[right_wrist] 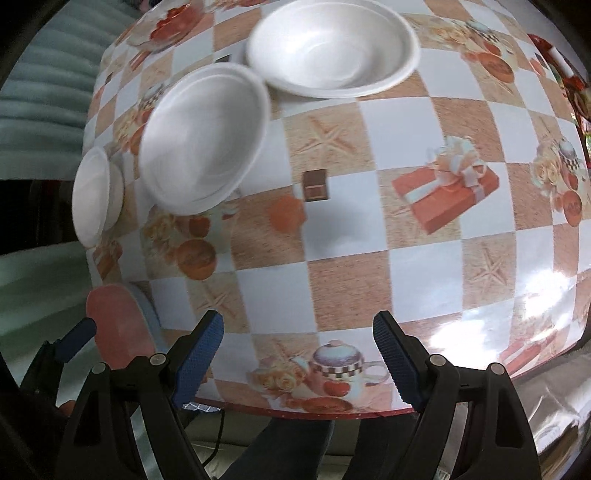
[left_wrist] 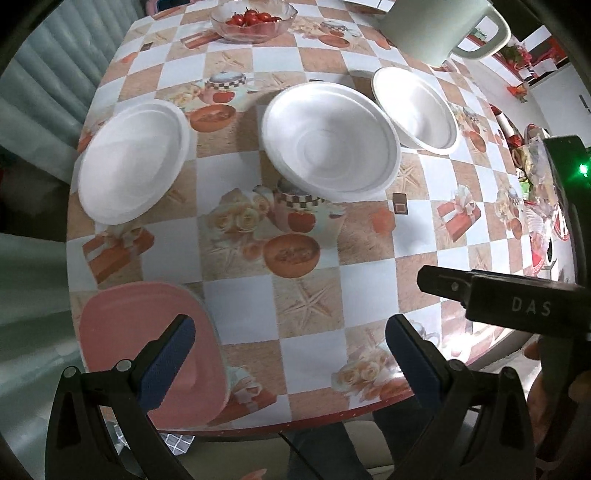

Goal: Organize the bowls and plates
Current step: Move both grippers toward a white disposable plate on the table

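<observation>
Three white foam bowls stand on the checkered tablecloth: a left bowl [left_wrist: 133, 162], a middle bowl [left_wrist: 330, 138] and a right bowl [left_wrist: 415, 109]. In the right wrist view they are the left bowl [right_wrist: 96, 195], the middle bowl [right_wrist: 205, 138] and the right bowl [right_wrist: 332, 46]. A pink square plate [left_wrist: 147, 347] lies at the near left table edge, also in the right wrist view [right_wrist: 120, 325]. My left gripper [left_wrist: 290, 363] is open and empty above the near edge, its left finger over the pink plate. My right gripper [right_wrist: 297, 360] is open and empty over the near edge.
A glass bowl of cherry tomatoes [left_wrist: 253, 18] stands at the far side. A white pitcher [left_wrist: 439, 26] stands at the far right. The other gripper's black body [left_wrist: 517, 306] is at the right. The round table's front edge [right_wrist: 332, 411] is close below both grippers.
</observation>
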`<state>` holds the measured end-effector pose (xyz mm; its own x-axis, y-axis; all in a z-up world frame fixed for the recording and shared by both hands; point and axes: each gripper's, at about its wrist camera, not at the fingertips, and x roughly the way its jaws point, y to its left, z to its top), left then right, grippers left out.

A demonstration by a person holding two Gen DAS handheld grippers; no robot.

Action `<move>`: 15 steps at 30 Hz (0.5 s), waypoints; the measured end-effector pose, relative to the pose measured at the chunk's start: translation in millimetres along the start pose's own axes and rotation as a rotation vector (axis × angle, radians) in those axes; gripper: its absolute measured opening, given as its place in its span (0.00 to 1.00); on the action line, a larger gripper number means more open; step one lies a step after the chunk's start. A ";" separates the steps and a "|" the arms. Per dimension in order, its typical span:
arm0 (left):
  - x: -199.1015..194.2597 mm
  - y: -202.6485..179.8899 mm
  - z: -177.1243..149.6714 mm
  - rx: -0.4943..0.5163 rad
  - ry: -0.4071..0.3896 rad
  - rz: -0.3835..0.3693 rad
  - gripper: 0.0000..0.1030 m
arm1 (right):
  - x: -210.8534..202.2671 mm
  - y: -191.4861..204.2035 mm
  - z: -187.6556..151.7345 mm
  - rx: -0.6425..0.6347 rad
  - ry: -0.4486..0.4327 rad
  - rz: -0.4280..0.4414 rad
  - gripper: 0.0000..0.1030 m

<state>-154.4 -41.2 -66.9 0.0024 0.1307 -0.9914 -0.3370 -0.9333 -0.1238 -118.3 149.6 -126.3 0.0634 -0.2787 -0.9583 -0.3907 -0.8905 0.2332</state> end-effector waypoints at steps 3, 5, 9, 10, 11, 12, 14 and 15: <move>4.8 -4.4 6.8 -0.018 0.014 0.004 1.00 | -0.2 -6.6 5.2 -0.004 -0.002 -0.018 0.82; 7.9 -6.0 11.2 -0.034 0.022 0.003 1.00 | -0.2 -10.7 9.5 -0.005 0.000 -0.018 0.82; 15.8 -6.8 20.1 -0.070 0.039 0.009 1.00 | -0.8 -16.2 20.4 -0.005 0.000 -0.009 0.82; 18.4 -6.4 22.1 -0.080 0.043 0.017 1.00 | -0.6 -16.1 23.8 -0.007 0.000 -0.006 0.82; 20.5 -5.8 23.6 -0.086 0.045 0.027 1.00 | -0.2 -15.7 27.2 -0.010 -0.002 -0.004 0.82; 23.8 -4.9 25.2 -0.095 0.050 0.039 1.00 | 0.0 -15.6 29.4 -0.011 -0.003 -0.003 0.82; 29.4 -3.2 27.7 -0.111 0.060 0.041 1.00 | 0.5 -14.5 37.8 -0.013 -0.006 0.002 0.82; 32.5 -1.9 29.7 -0.122 0.066 0.041 1.00 | 1.0 -14.0 40.8 -0.013 -0.006 0.004 0.82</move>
<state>-181.6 -25.2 -97.7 0.0540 0.0735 -0.9958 -0.2213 -0.9716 -0.0837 -150.2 176.4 -137.3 0.0558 -0.2802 -0.9583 -0.3786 -0.8941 0.2393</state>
